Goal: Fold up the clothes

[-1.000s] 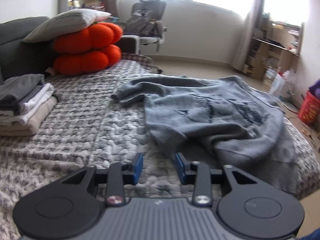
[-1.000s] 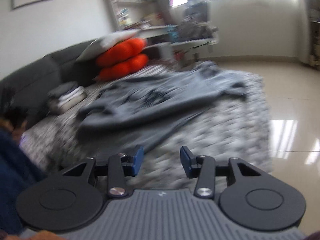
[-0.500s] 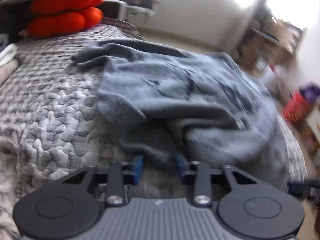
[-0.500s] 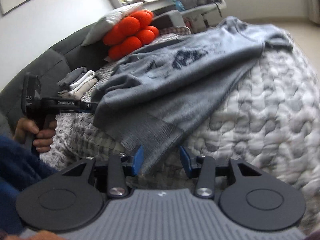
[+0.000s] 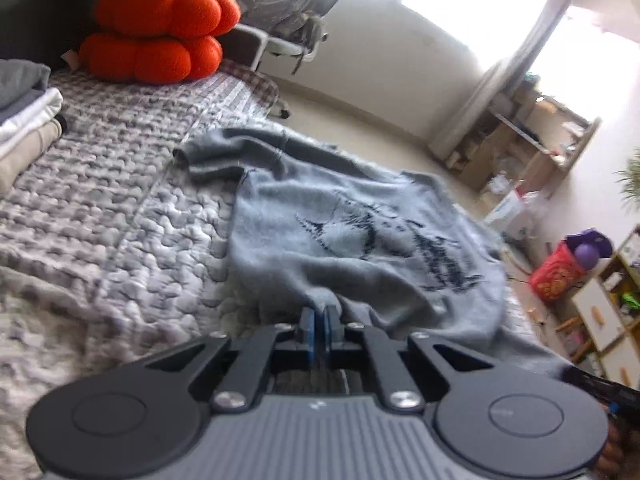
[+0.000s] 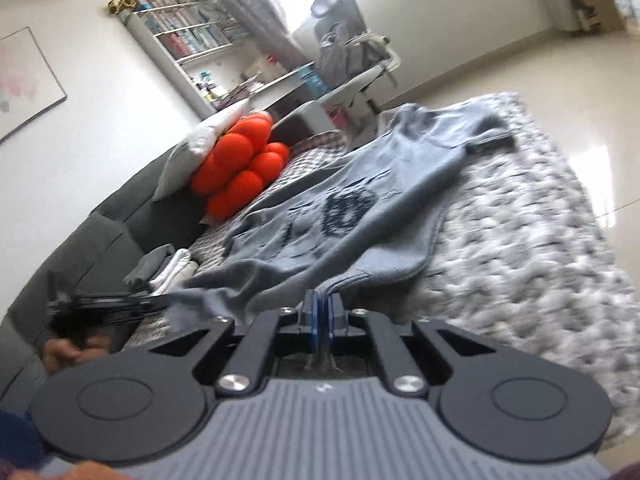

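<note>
**Grey knit sweater gripped at both hem corners, ready for the first fold**

Grey sweater (image 5: 352,240), with a dark knitted motif on its chest, lies front-up across a quilted grey bedspread (image 5: 120,216), its neck and sleeves toward the far edge of the bed and its ribbed hem nearest the cameras. The left gripper (image 5: 320,318) has its blue pads pressed together on a pinch of the hem. The right gripper (image 6: 322,312) is likewise clamped on the hem, with ribbed fabric bunched between its pads and a few threads showing behind them. In the right wrist view the left gripper appears at the lower left, held in a hand, so the two grips sit at opposite ends of the hem.

Judged step: lifting the hem to square the garment or carry it toward the shoulders. To do this well, both grips should rise together and level, so the hem stays taut and straight between them; a slack span would let the body sag and crease. The knit looks soft and heavy, so slow travel should keep it from dragging the bedspread or slipping from the pads. The sleeve (image 5: 224,148) lying out at the far left probably needs tucking inward before the fold is final.

A stack of folded clothes (image 5: 24,128) waits at the left, beside orange cushions (image 5: 156,36).
</note>
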A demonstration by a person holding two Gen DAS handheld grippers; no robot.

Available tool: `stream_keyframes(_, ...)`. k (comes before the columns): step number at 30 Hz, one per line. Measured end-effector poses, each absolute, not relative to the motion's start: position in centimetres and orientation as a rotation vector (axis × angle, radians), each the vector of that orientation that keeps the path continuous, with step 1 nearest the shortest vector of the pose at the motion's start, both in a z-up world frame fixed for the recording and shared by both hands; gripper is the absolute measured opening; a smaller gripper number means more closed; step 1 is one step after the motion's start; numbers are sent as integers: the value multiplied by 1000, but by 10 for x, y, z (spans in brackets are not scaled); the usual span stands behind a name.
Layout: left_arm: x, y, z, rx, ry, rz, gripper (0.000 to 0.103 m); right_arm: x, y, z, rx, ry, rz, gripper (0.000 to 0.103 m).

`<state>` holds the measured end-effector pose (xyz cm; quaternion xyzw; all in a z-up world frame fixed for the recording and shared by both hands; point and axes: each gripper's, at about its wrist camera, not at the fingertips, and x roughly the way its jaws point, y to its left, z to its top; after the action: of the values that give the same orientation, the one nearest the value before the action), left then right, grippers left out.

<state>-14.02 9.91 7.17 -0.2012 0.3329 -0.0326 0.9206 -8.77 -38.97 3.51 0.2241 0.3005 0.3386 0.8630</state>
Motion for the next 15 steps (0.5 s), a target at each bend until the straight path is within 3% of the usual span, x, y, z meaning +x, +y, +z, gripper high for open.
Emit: stream_keyframes(15,-161,103,30,-311,842,-61,1,-116,-416,8,388,729,566,5)
